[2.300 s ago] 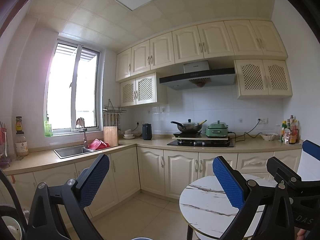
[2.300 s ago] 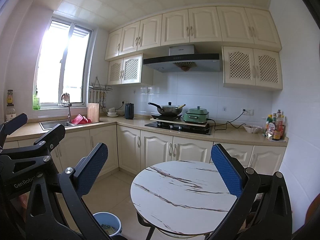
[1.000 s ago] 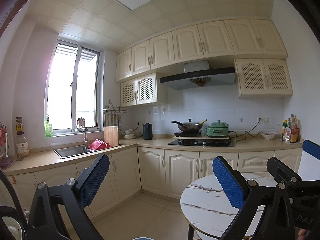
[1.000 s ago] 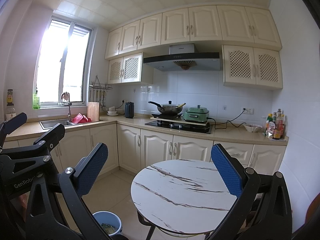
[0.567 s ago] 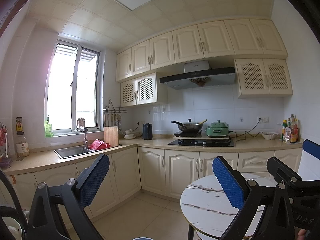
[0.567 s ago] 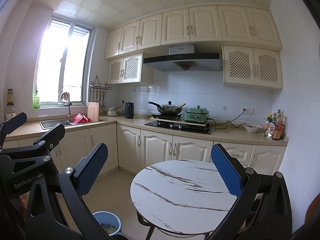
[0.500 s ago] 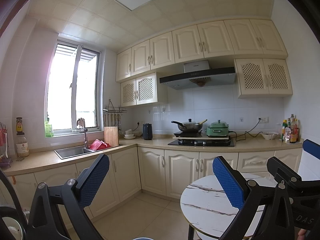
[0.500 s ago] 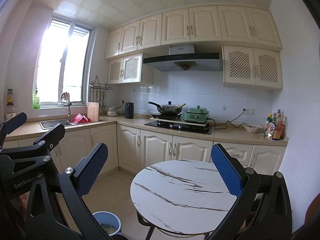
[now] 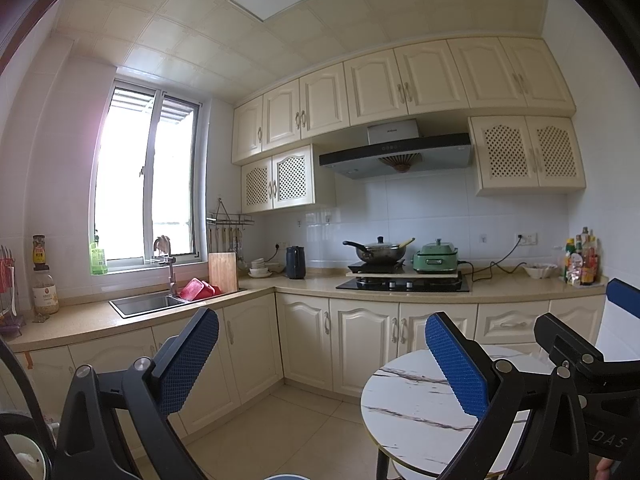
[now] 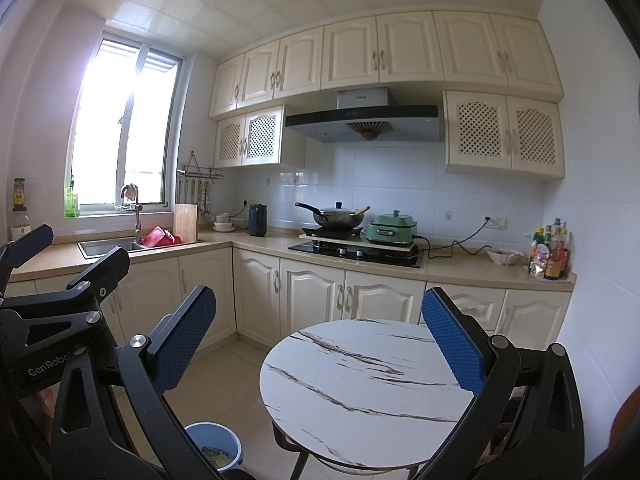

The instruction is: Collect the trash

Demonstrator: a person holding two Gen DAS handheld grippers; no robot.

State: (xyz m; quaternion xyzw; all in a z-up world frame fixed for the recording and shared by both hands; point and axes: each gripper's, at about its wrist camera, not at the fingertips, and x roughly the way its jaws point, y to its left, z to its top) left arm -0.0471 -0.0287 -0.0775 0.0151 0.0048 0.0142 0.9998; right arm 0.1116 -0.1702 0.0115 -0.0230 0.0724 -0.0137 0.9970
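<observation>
A small blue trash bin [image 10: 218, 450] stands on the floor left of the round marble table [image 10: 360, 380], with some scraps inside. My left gripper [image 9: 322, 356] is open and empty, held up facing the kitchen cabinets. My right gripper [image 10: 318, 332] is open and empty, held above the table's near edge. The left gripper also shows at the left of the right wrist view [image 10: 68, 256]. The right gripper's fingers [image 9: 622, 294] show at the right edge of the left wrist view. I see no loose trash on the table top.
An L-shaped counter [image 10: 256, 242] carries a sink [image 10: 108, 246], a cutting board [image 10: 185, 222], a kettle [image 10: 257, 220], a wok on the stove [image 10: 338, 218], a green cooker [image 10: 392, 230] and sauce bottles [image 10: 550, 254]. Tiled floor [image 10: 224, 376] lies between the cabinets and the table.
</observation>
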